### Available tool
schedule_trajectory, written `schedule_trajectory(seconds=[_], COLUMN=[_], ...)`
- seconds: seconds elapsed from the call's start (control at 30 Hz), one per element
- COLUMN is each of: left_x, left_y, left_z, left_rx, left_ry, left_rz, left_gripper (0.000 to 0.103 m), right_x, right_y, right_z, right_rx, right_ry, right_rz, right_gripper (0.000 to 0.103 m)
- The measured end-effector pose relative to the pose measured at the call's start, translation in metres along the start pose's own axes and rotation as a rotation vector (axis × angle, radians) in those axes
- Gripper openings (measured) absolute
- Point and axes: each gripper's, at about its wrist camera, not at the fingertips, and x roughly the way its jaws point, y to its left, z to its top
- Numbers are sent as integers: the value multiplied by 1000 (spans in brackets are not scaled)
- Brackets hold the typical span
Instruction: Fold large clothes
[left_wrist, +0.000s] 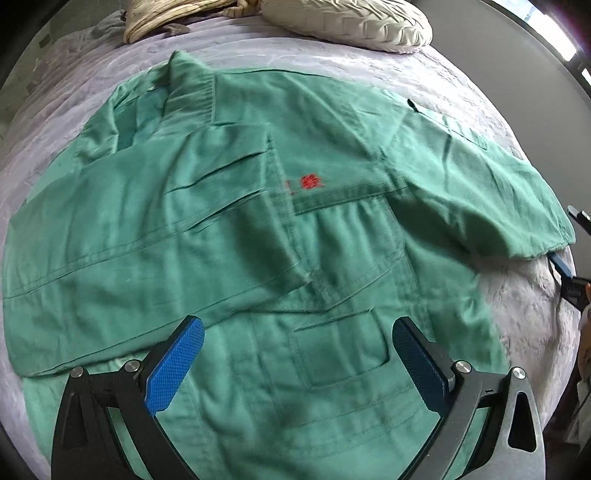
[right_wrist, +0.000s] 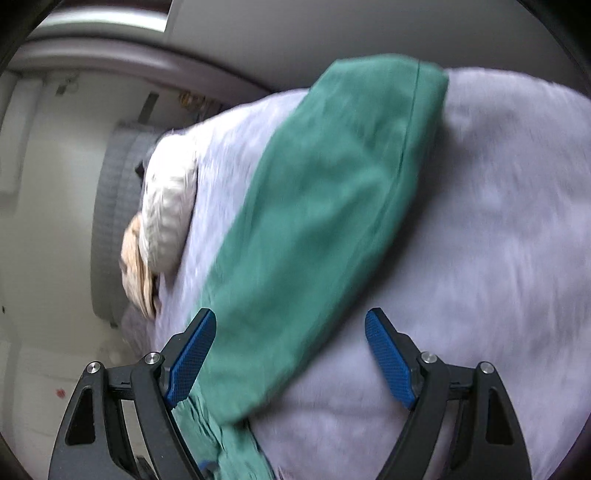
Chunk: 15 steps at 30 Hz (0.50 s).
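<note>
A large green shirt (left_wrist: 236, 221) with a red mark on the chest lies spread on a lilac bedcover (left_wrist: 517, 295). Its left sleeve is folded across the front; its right sleeve (left_wrist: 498, 206) stretches out to the right. My left gripper (left_wrist: 297, 354) is open above the shirt's lower front, holding nothing. My right gripper (right_wrist: 290, 354) is open, with the green sleeve (right_wrist: 317, 221) running between its fingers over the bedcover (right_wrist: 498, 240). The right gripper also shows in the left wrist view (left_wrist: 565, 266) at the sleeve's cuff.
A cream pillow (left_wrist: 351, 22) and a beige bundle (left_wrist: 162, 18) lie at the head of the bed; both also show in the right wrist view, the pillow (right_wrist: 166, 210) at left. The bed edge and a white wall (right_wrist: 48, 184) are beyond.
</note>
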Motion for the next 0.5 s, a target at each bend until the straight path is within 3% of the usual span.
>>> schedule_trajectory(seconds=[0.33, 0.4, 0.43, 0.47, 0.5], left_x=[12, 14, 15, 18, 19], left_y=[-13, -13, -12, -13, -11], left_z=[10, 11, 12, 13, 12], left_rx=[-9, -3, -2, -3, -5], left_ry=[-4, 6, 10, 15, 19], left_rz=[-10, 5, 11, 9, 4], left_gripper=[102, 102, 102, 102, 102], right_x=[19, 23, 25, 24, 23], right_y=[-15, -14, -14, -17, -17], right_z=[51, 54, 56, 59, 58], right_rx=[157, 170, 165, 161, 158], right_ry=[-33, -20, -10, -4, -6], right_rz=[89, 63, 15, -2, 16], right_gripper=[86, 70, 34, 4, 4])
